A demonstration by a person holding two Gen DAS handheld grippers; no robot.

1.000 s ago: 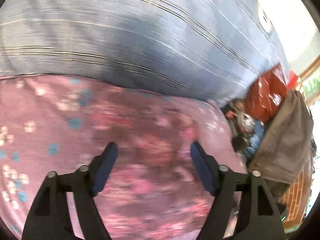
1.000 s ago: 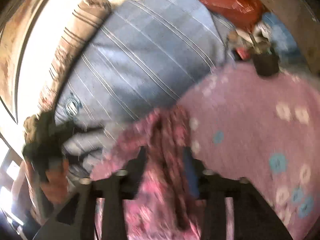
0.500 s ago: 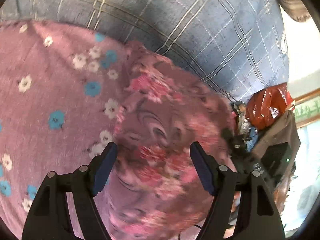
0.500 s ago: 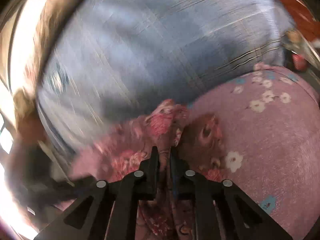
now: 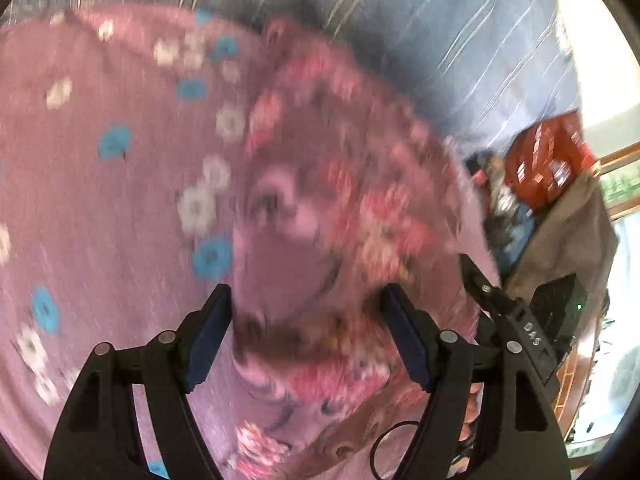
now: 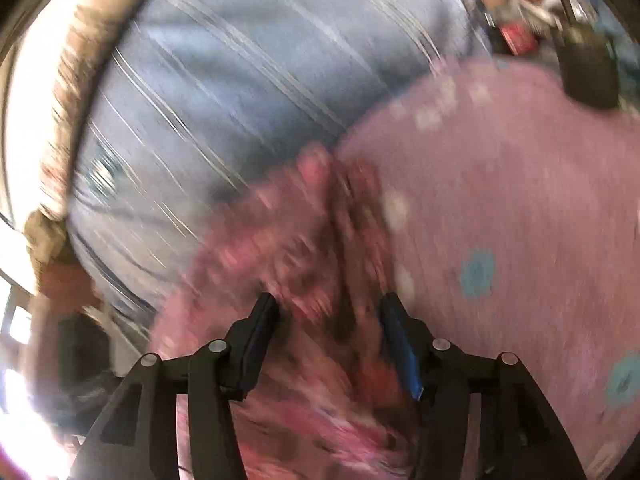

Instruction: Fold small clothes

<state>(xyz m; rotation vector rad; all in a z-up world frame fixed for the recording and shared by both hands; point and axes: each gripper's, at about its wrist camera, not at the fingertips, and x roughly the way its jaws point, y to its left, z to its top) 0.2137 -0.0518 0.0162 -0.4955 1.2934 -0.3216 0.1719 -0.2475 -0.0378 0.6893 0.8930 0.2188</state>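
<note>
A small pink garment with a red floral print (image 5: 320,208) lies bunched on a mauve blanket with white and blue flowers (image 5: 100,184). My left gripper (image 5: 306,336) is open and empty just above the garment's near part. In the right wrist view the same garment (image 6: 304,256) lies below my right gripper (image 6: 328,344), which is open, its jaws astride a raised fold without gripping it. The mauve blanket (image 6: 520,208) spreads to the right. Both views are motion-blurred.
A blue-grey striped bedsheet (image 5: 460,40) covers the area beyond the blanket (image 6: 248,64). A red plastic bag (image 5: 548,160), a brown cloth (image 5: 568,248) and small clutter (image 6: 520,12) sit at the bed's edge. The right gripper's black body (image 5: 516,320) shows at the right.
My right gripper has opened and let go of the floral garment's fold. My left gripper stays open and has moved in closer over the garment.
</note>
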